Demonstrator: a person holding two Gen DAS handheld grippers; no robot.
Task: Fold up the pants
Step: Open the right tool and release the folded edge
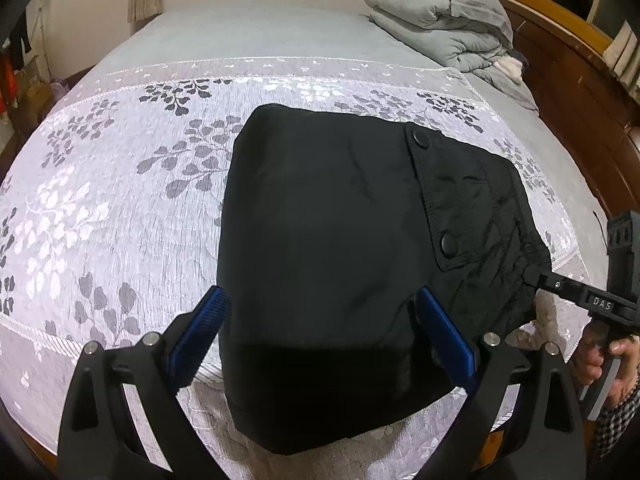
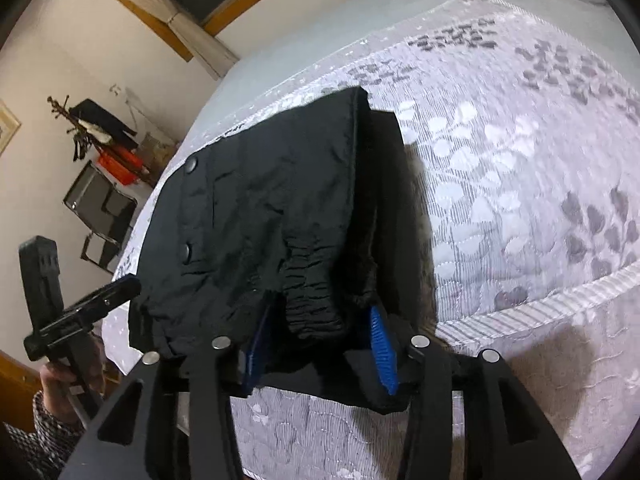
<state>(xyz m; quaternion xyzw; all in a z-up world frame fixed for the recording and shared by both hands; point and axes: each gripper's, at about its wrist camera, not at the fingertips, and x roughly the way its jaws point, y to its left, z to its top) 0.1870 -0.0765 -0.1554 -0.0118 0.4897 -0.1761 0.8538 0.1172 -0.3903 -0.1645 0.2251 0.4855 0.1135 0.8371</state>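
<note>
Black pants lie folded into a compact rectangle near the front edge of a bed, on a pale quilted bedspread patterned with grey and white leaves. The left gripper has its blue-padded jaws spread wide, one on either side of the bundle's near end and above the cloth, gripping nothing; this placement suggests it frames or steadies the fold rather than lifting it. The right gripper reaches in at the elasticated waistband, which bunches between its blue pads; the jaws stand partly apart, and whether they pinch the cloth cannot be told. A flap with two snap buttons faces upward, so the pocket side is outermost. Beyond the bedspread lies a grey sheet with a folded grey duvet by the wooden headboard. Cream walls, a curtain and a coat stand enclose the room.
</note>
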